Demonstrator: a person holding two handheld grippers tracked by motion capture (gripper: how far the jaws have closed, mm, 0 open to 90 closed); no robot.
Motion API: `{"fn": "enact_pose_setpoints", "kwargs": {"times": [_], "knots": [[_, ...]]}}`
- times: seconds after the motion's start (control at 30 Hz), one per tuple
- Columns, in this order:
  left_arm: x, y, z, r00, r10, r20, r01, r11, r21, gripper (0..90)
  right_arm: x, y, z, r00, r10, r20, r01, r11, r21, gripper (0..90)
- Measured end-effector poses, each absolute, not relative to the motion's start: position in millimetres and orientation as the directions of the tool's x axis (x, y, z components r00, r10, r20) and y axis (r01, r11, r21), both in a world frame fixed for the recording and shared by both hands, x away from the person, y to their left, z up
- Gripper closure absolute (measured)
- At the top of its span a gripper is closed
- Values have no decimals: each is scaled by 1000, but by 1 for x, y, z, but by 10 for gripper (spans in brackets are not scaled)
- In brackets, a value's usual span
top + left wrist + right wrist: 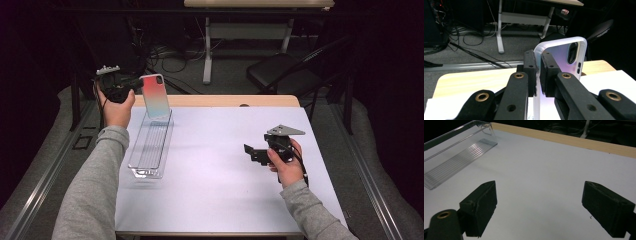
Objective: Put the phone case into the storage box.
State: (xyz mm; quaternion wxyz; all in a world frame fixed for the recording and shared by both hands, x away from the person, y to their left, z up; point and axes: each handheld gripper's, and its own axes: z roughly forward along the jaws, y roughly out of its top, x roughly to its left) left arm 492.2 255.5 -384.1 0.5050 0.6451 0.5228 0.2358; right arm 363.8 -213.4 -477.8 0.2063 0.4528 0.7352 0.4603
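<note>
Sitting under dark room surroundings, with white table point(220, 165) covering most of the high view, wooden strip along the far edge. Being held up in the air above the far end of the clear tray point(148, 145): phone case point(155, 96), red fading to pale blue on its back, standing roughly upright, camera cutout at the top. Being gripped along one white side rim, as seen in the left gripper view, phone case point(564, 53) pinched between the black pads of the left gripper point(538, 75), jaws closed narrowly on it. Possibly just clear of the tray's rim, though hard judging from above. Hovering well to the right of the tray, low over bare tabletop: right gripper point(256, 152), jaws standing wide apart with nothing between them. Lying lengthwise near the table's left edge, ribbed floor showing through: tray point(456, 155), seen at the far left in the right gripper view.
</note>
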Motion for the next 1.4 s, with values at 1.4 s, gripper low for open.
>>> {"fn": "enact_pose_setpoints", "kwargs": {"times": [1.4], "knots": [[514, 263, -419, 349, 932, -95, 349, -35, 936, 845, 362, -217, -481, -482, 868, 123, 487, 148, 860, 125]]}}
